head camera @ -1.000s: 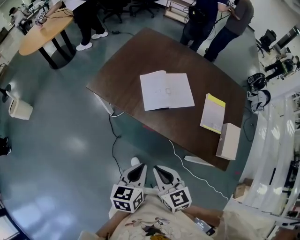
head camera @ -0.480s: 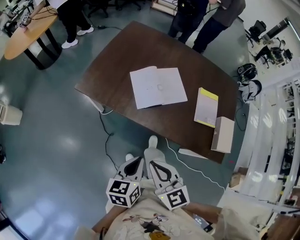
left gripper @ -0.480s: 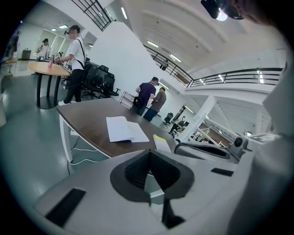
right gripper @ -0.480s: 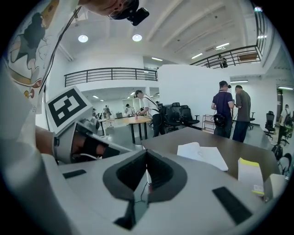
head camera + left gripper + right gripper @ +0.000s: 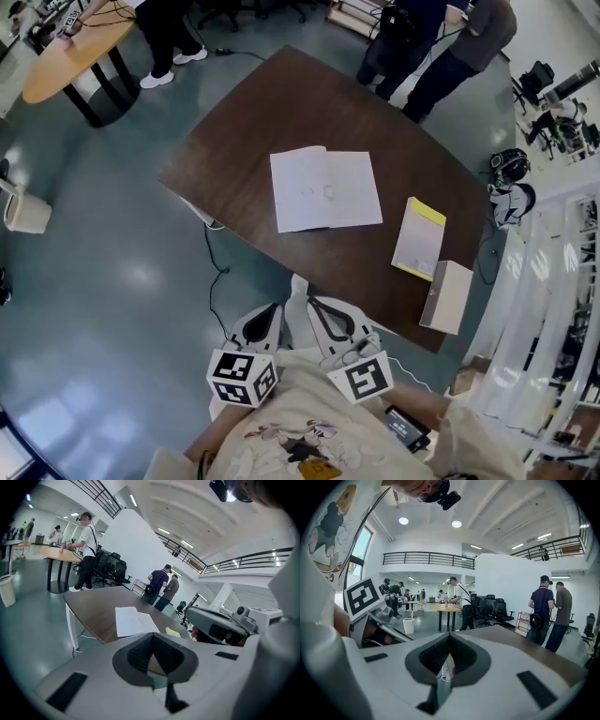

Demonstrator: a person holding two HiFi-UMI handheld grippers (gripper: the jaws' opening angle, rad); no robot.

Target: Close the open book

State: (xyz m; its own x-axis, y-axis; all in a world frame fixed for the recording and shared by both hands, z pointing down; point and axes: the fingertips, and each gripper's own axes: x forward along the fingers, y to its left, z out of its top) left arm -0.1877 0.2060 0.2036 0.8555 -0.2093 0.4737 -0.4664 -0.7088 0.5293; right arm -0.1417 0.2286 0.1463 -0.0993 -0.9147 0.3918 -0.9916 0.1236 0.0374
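My left gripper (image 5: 273, 309) and right gripper (image 5: 314, 304) are both pinched closed and empty, short of the near edge of the dark wooden tabletop (image 5: 234, 141). Well ahead of them the open book (image 5: 324, 188) lies flat, white pages up, with bare smooth wood all round. A yellow-covered book (image 5: 419, 238) sits ahead-right.

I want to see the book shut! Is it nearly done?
Not yet. Nothing is done: the book lies open on the table. The left gripper and right gripper are both shut, empty, and short of the table. Still to do: reach the book and fold it closed.
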